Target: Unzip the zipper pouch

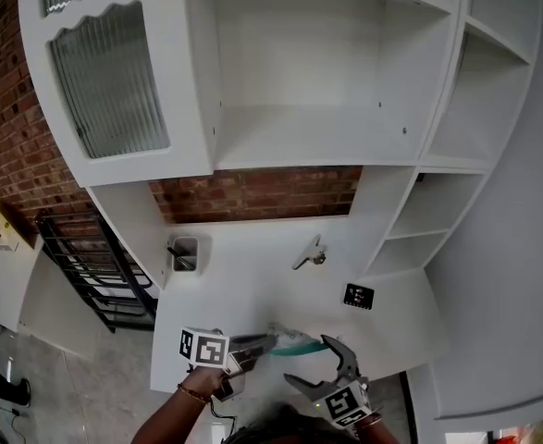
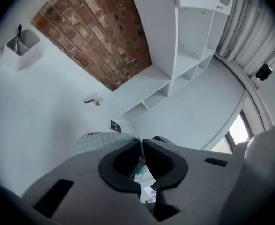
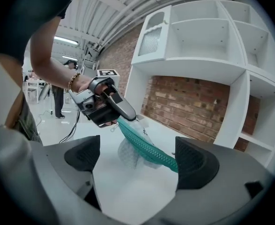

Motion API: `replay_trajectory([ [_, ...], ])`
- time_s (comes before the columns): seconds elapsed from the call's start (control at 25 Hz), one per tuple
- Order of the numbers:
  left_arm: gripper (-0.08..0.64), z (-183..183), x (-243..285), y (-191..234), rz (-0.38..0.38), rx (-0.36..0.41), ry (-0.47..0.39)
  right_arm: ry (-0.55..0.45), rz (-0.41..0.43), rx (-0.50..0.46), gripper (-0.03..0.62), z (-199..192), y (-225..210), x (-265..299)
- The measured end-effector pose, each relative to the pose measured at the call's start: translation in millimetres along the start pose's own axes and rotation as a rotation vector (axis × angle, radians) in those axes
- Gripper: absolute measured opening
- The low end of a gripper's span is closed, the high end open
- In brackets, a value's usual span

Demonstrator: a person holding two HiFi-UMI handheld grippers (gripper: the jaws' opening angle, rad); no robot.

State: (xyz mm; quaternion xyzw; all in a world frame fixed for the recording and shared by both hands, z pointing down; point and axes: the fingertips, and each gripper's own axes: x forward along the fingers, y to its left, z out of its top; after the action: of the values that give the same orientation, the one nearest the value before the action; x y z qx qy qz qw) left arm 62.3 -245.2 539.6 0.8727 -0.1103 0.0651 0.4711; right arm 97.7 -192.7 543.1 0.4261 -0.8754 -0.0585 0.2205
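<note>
Pinching one end of the zipper pouch, the left gripper has its jaws pressed together on the fabric, with the pouch spreading out just past their tips. The right gripper gapes wide and holds nothing. The pouch's teal zipper slants across the gap between its jaws, the far end by the right-hand pad, perhaps touching it. The mesh body sags below the zipper over the white desk.
</note>
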Motion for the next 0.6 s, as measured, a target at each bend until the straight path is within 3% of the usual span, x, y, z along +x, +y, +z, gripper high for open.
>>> replay_trajectory([
  [0.28, 0.023, -11, -22, -19, 0.008, 0.08, 0.034, 0.048, -0.017, -0.212, 0.474, 4, 14, 13],
  [0.6, 0.023, -26, -48, -28, 0.035, 0.128, 0.035, 0.017, 0.024, -0.209, 0.313, 19, 38, 18],
])
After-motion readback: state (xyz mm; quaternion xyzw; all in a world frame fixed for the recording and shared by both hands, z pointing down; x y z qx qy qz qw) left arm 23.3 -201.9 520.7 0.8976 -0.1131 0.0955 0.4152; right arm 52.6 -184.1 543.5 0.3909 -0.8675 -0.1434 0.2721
